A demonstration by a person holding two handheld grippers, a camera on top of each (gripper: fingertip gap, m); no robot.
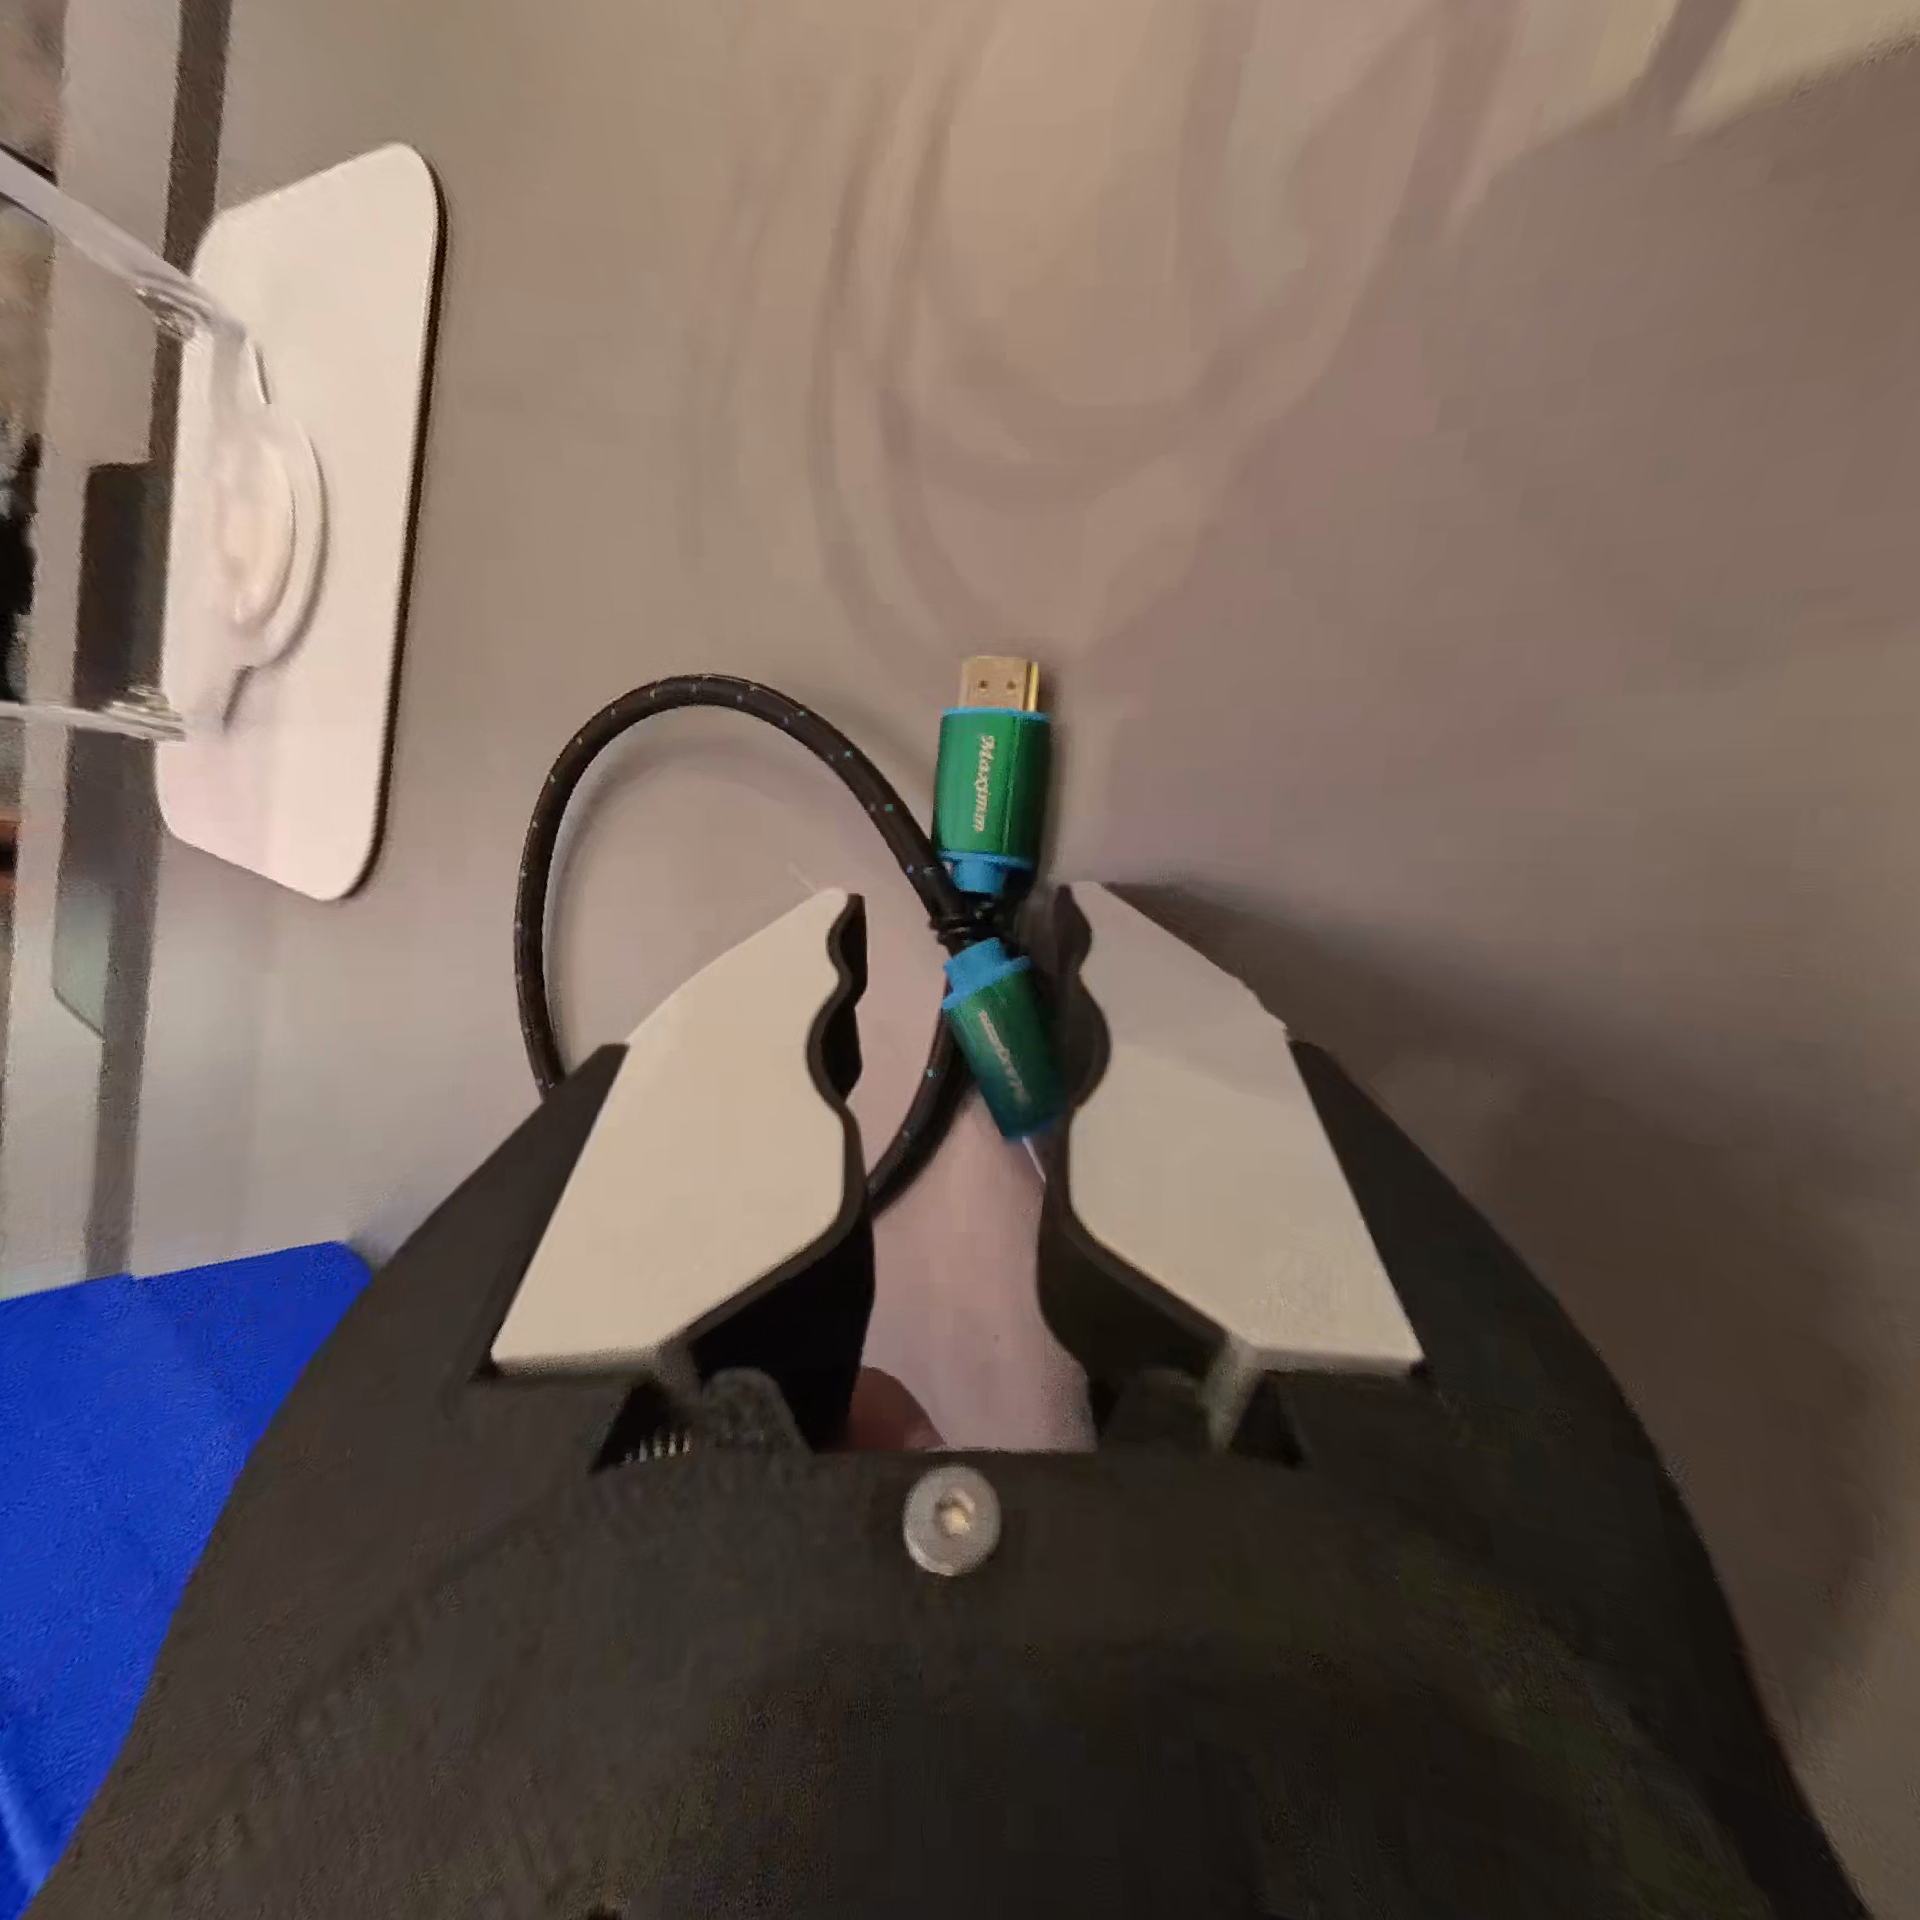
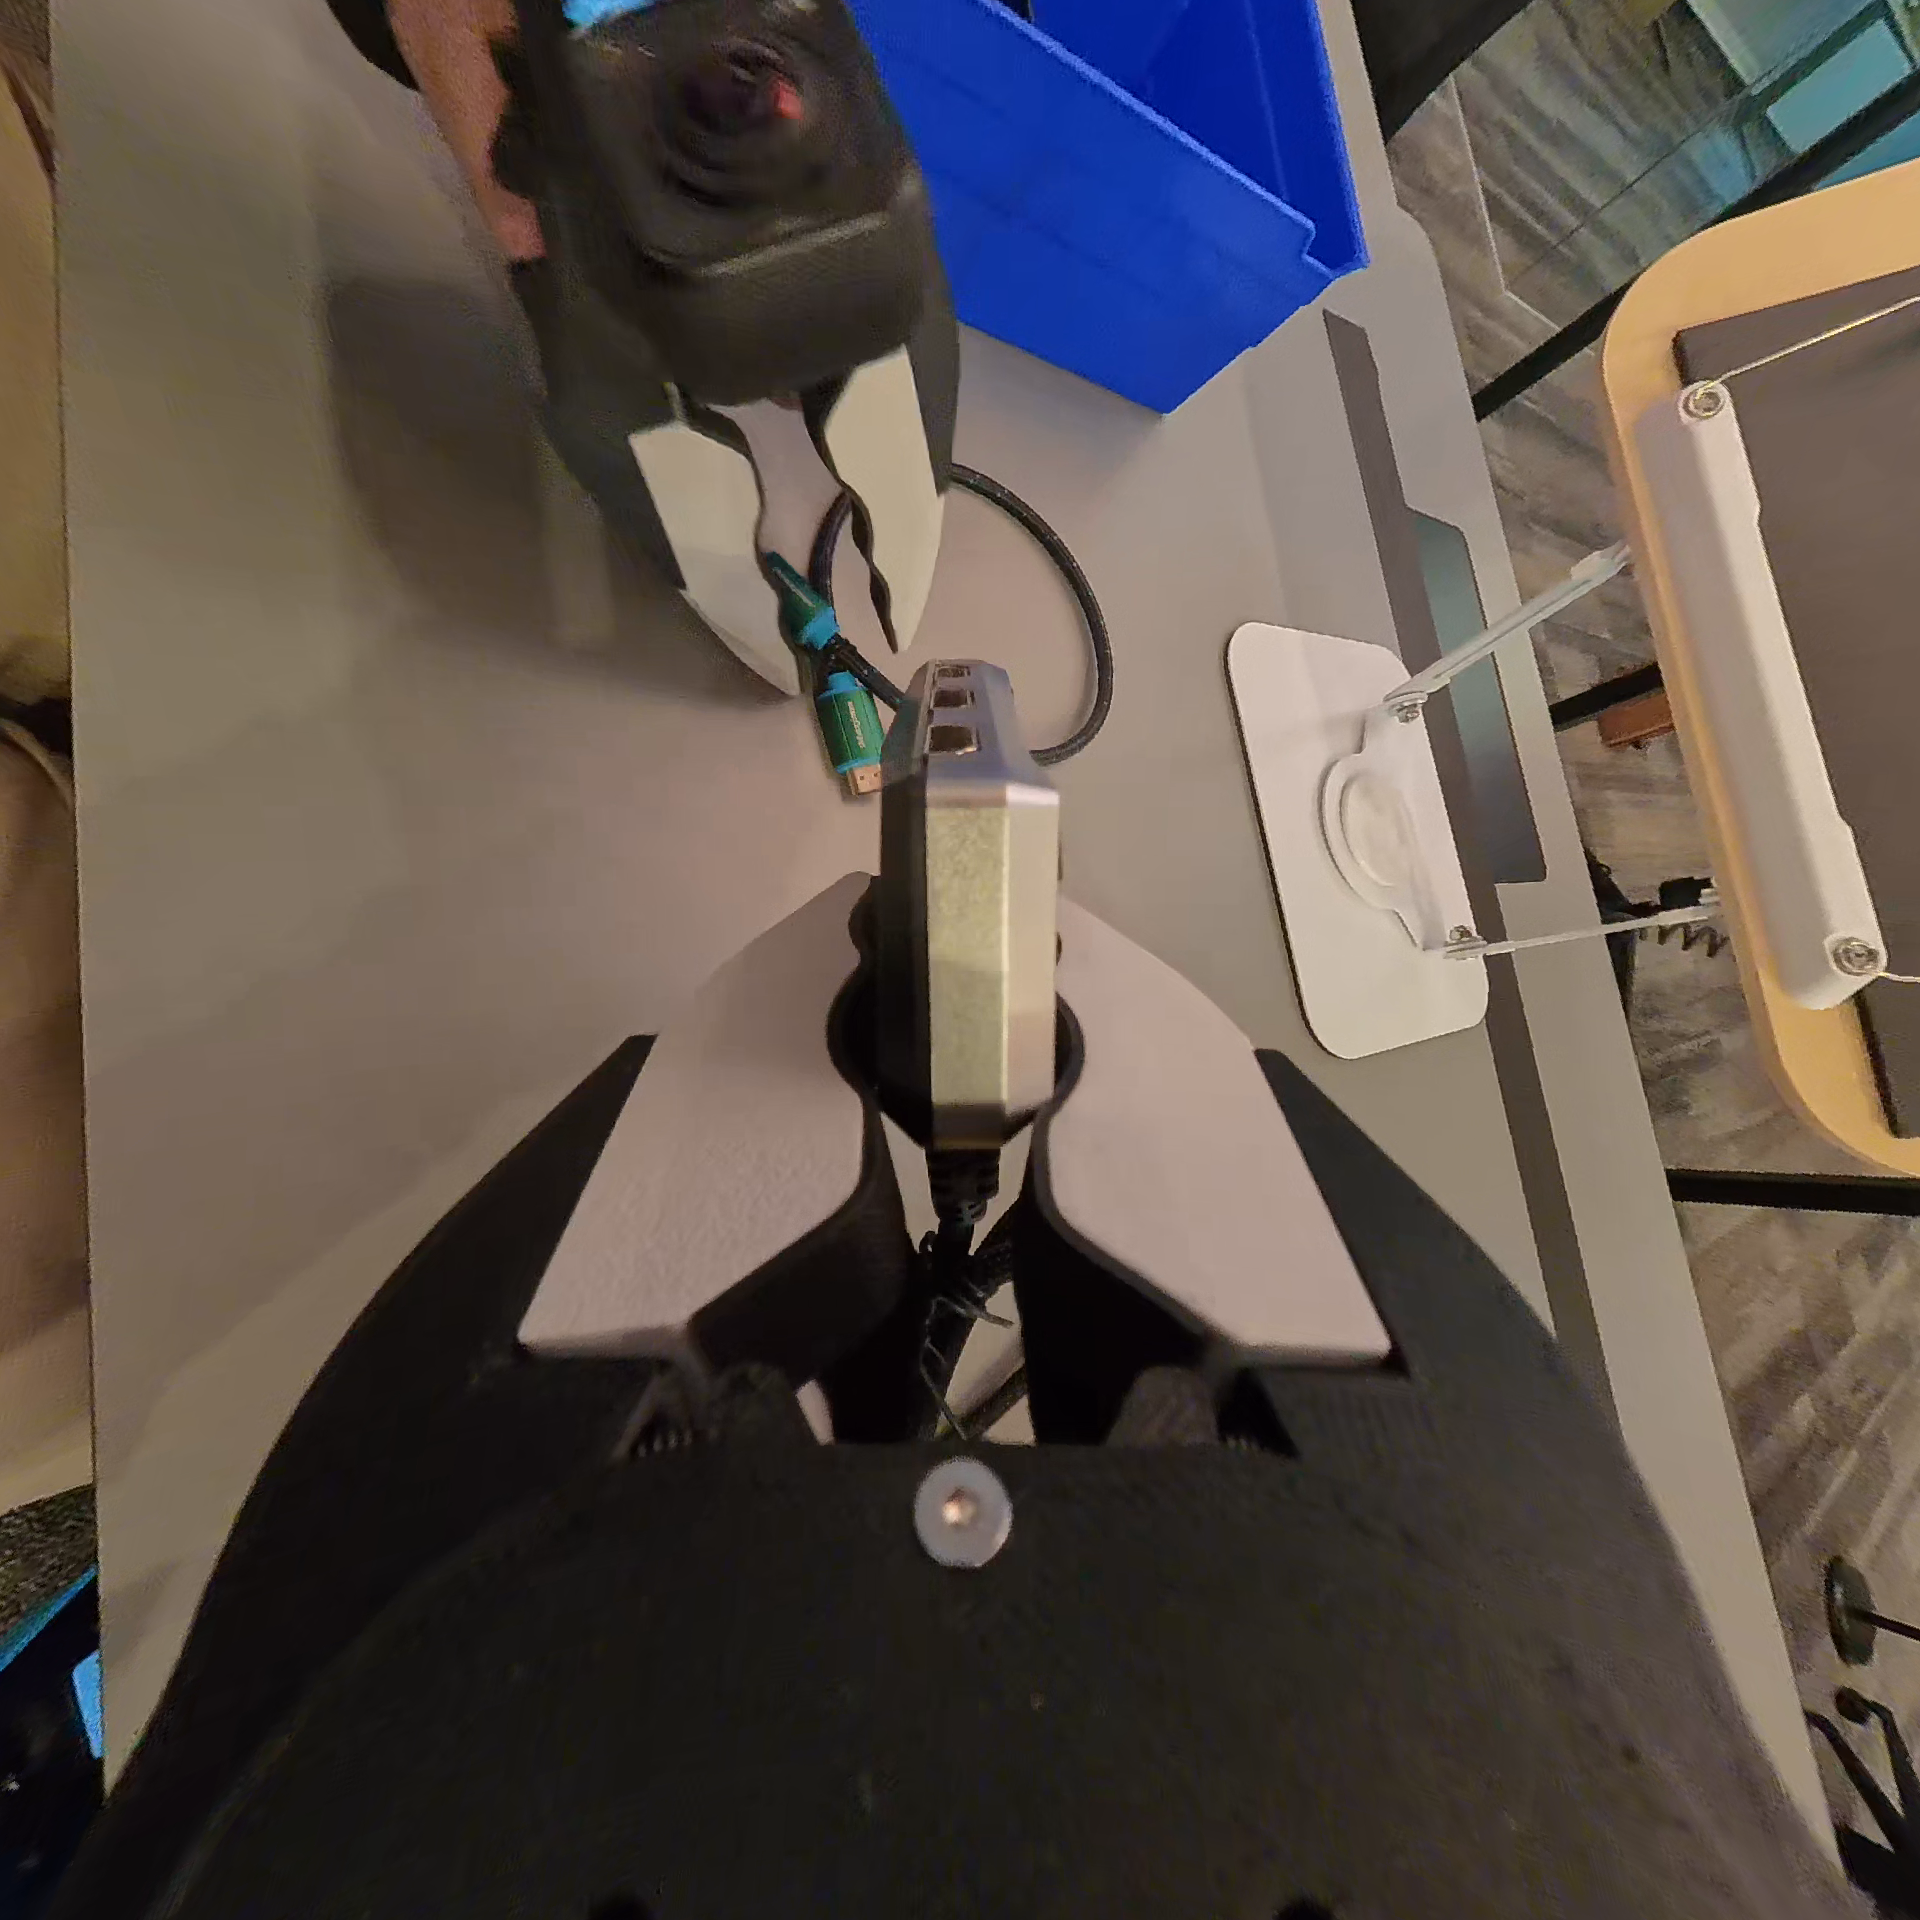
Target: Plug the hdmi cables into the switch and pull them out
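- Left wrist view: the left gripper [image 1: 961, 904] hangs over a grey wood-grain table [image 1: 1351, 520], its pale fingers [image 1: 727, 1091] apart. Between them lies one green metal HDMI plug with blue collars [image 1: 1008, 1055], close to the right finger. A second green plug [image 1: 992, 774], gold tip bare, lies just beyond the fingertips. The black braided cable [image 1: 582, 810] loops to the left. A white rounded pad [image 1: 312, 520] sits far left, a blue bin [image 1: 156, 1403] at the lower left.
- Right wrist view: the right gripper [image 2: 961, 914] is clamped on a silver-grey HDMI switch box [image 2: 982, 935], held above the table with its empty ports [image 2: 951, 712] facing the plugs.
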